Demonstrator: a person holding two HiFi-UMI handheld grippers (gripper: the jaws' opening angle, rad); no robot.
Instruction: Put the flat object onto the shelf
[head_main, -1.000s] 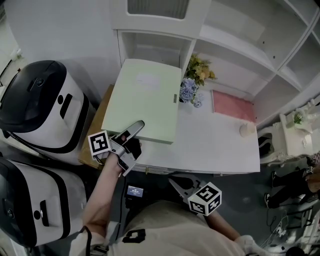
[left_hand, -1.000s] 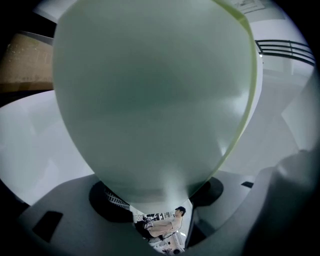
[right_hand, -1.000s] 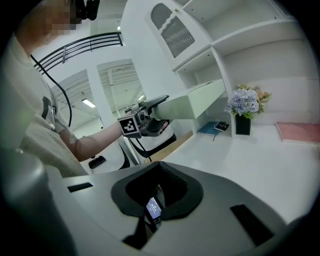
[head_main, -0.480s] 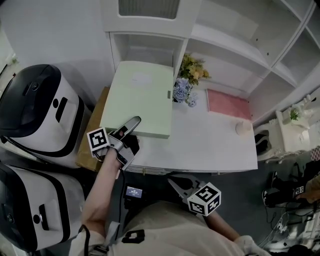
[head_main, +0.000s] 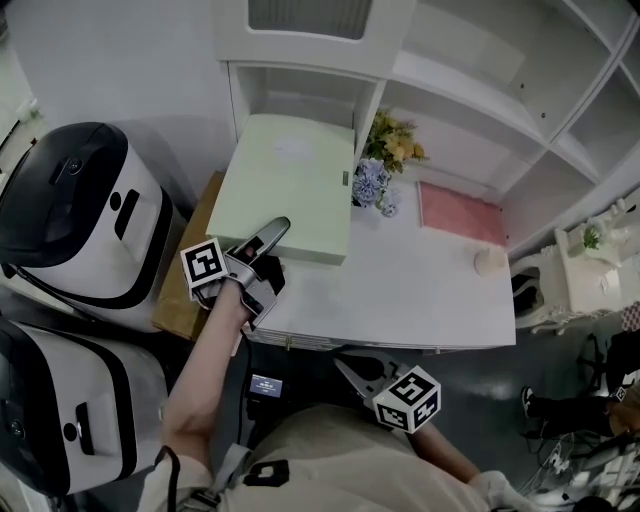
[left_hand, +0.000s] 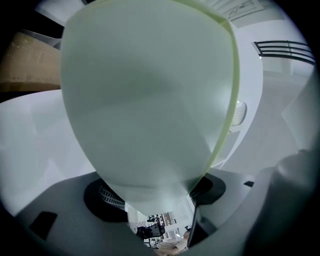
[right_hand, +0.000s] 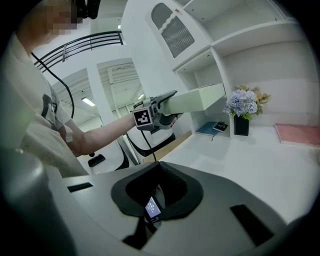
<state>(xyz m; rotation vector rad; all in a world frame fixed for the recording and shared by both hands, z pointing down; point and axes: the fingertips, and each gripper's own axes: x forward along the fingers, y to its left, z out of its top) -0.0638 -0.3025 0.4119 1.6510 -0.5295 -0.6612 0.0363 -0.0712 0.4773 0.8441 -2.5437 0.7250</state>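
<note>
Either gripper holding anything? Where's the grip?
The left gripper holds the green box by its near edge, though its jaws have just been opening. The right gripper holds nothing.

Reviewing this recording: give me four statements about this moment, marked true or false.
1. The left claw has the pale green box between its jaws. True; those jaws have just been opening slightly.
2. The green box lies flat on the white desk. False: it is held up off the desk, level, at the shelf unit.
3. The right claw holds the pink pad. False: it is empty, and the pink pad lies on the desk.
4. The flowers stand between the box and the pink pad. True.
</note>
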